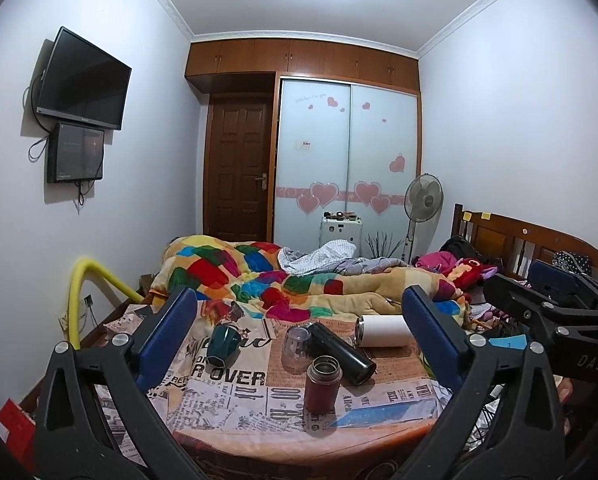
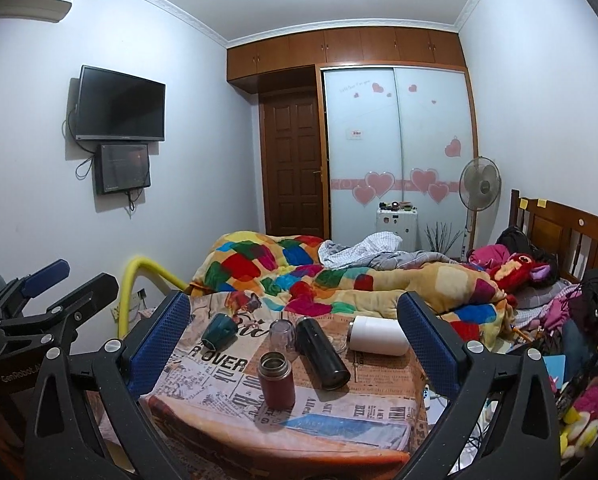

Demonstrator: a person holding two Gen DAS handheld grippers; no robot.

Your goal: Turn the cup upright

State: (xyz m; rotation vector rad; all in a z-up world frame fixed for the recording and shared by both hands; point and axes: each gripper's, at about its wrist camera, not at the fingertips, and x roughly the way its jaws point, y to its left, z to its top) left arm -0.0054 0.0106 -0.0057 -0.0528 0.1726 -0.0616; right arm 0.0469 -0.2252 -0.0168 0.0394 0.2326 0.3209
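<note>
green cup (newsprint-patterned cloth)

Five cups on newspaper-print cloth.

Red-brown metal cup: upright, mouth open upward, nearest the front edge.

Black cup: long cylinder, lying on its side, open end toward the front, just right of the red-brown one.

Clear cup: transparent, touching the black cup's left side; whether upright or inverted cannot be told.

Green cup: dark teal, tipped over, mouth facing front-left, far left.

White cup: broad cylinder on its side, metal rim facing left, far right.
</note>
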